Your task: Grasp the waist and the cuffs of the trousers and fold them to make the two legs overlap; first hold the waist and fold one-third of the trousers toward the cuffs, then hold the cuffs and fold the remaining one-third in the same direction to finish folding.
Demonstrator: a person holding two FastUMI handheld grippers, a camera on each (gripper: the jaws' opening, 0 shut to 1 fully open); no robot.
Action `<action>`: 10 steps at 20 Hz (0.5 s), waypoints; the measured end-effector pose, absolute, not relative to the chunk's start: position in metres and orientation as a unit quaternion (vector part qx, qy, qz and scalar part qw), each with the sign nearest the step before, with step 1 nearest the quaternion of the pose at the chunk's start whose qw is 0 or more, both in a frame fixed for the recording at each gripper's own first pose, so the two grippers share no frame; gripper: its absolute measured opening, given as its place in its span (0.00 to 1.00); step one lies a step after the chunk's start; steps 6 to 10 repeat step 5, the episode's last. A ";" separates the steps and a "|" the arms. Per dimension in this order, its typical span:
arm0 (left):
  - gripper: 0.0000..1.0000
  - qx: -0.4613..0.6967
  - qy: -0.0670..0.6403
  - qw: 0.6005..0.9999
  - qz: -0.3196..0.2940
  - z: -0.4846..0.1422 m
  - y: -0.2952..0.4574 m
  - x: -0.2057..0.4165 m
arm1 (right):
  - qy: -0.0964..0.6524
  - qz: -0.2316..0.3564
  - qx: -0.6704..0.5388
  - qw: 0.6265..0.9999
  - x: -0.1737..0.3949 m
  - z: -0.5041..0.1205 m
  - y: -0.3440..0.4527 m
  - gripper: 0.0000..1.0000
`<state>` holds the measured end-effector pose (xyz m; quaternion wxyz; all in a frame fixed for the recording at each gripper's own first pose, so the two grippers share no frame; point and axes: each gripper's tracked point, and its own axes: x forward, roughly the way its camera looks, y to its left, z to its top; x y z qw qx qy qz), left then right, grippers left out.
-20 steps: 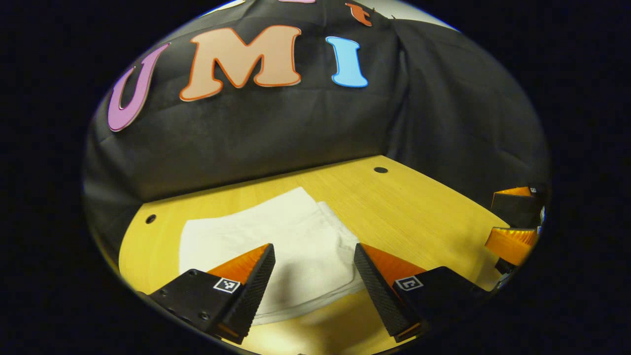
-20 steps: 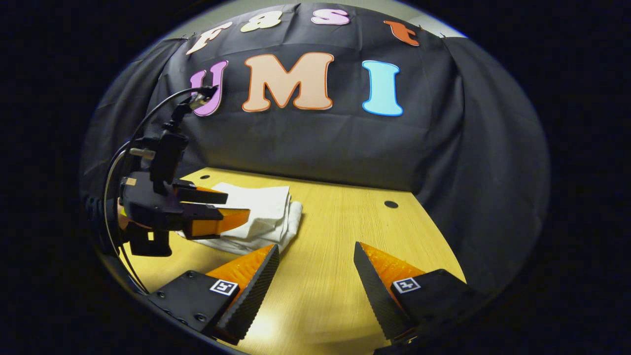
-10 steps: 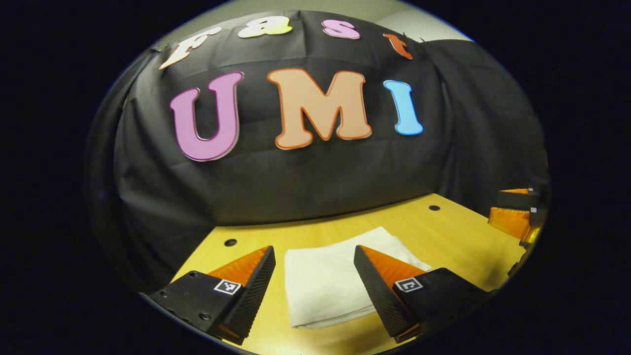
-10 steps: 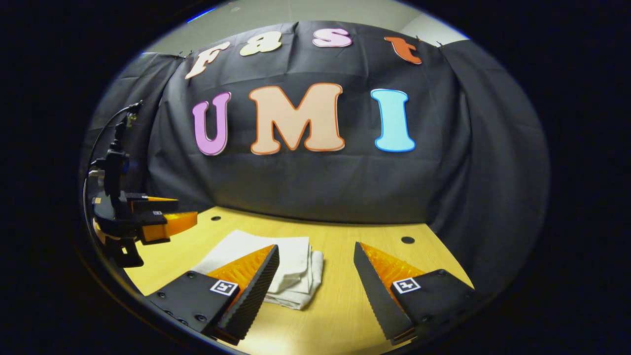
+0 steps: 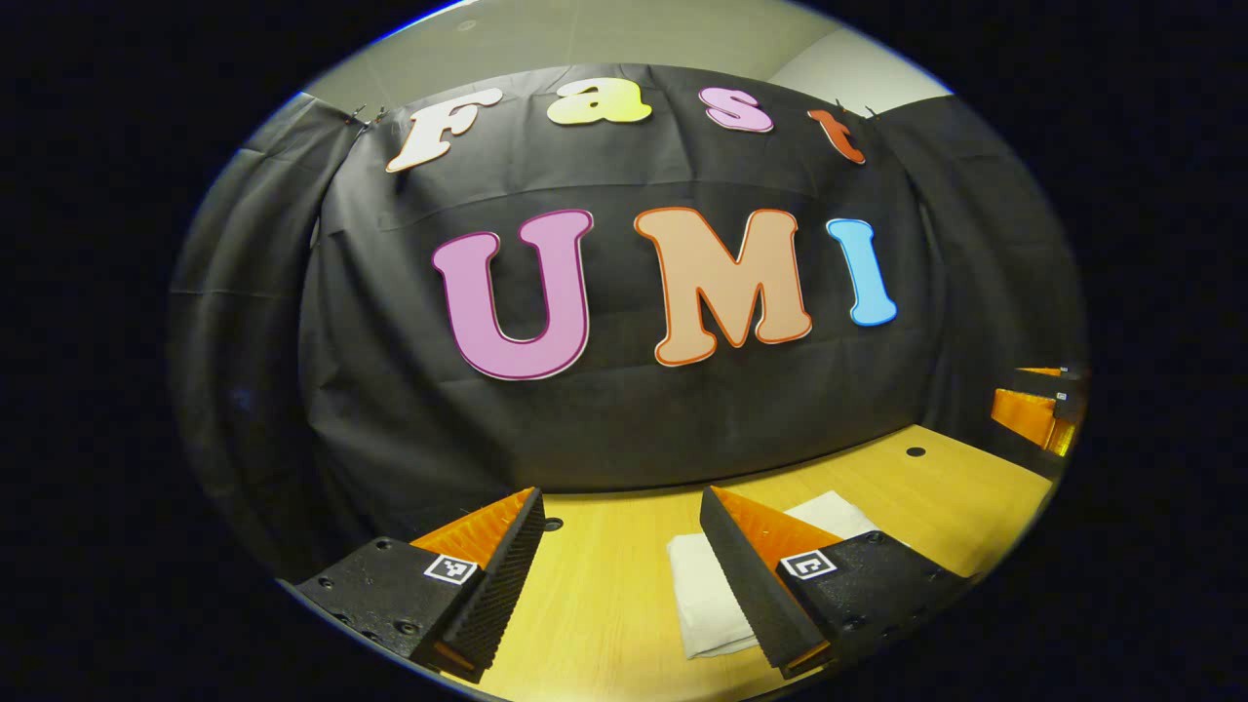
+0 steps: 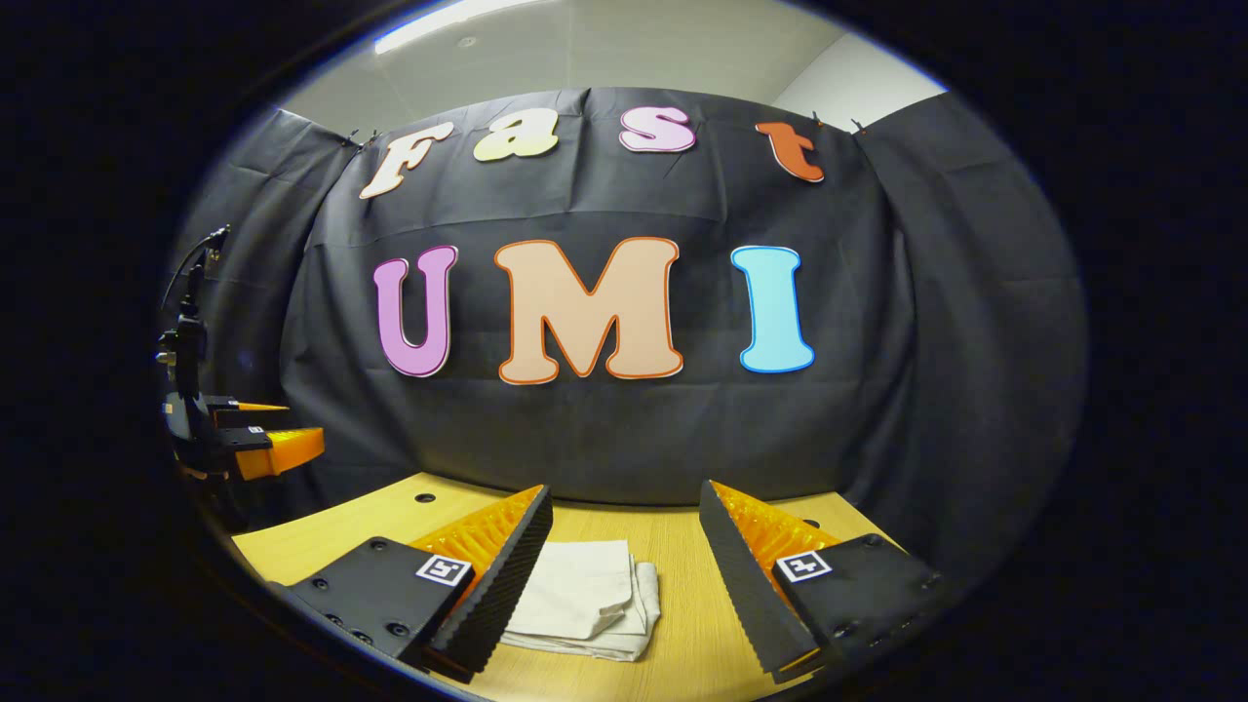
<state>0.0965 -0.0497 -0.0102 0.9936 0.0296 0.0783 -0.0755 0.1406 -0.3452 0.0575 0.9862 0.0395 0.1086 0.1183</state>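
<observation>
I see both my left tongs [image 5: 619,575] and right tongs [image 6: 624,575] spread, gripping nothing, above the folded trousers [image 6: 585,600] on the bench [image 6: 682,546].

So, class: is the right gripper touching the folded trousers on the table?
Apart. In the right gripper view, the right gripper has its fingers spread with nothing between them, raised above the folded trousers lying on the table.

Folded trousers [image 6: 585,600] lie on the table [image 6: 682,546], lower centre of the right gripper view, between the right gripper [image 6: 624,585] fingers. In the left gripper view the trousers [image 5: 707,590] sit lower right, partly behind the left gripper [image 5: 624,575]. Booth wall [image 6: 624,429] stands behind the table. The left gripper [image 6: 263,444] hangs at far left edge; the right gripper [image 5: 1033,409] at far right.
</observation>
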 end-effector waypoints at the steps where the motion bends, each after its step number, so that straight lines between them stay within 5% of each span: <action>1: 0.96 0.029 0.074 0.994 -0.072 -0.008 -0.043 0.098 | 0.109 0.115 0.039 0.987 0.140 0.058 -0.344 0.98; 10: 0.96 0.029 0.076 0.995 -0.063 -0.010 -0.021 0.096 | 0.103 0.107 0.036 0.988 0.141 0.063 -0.341 0.98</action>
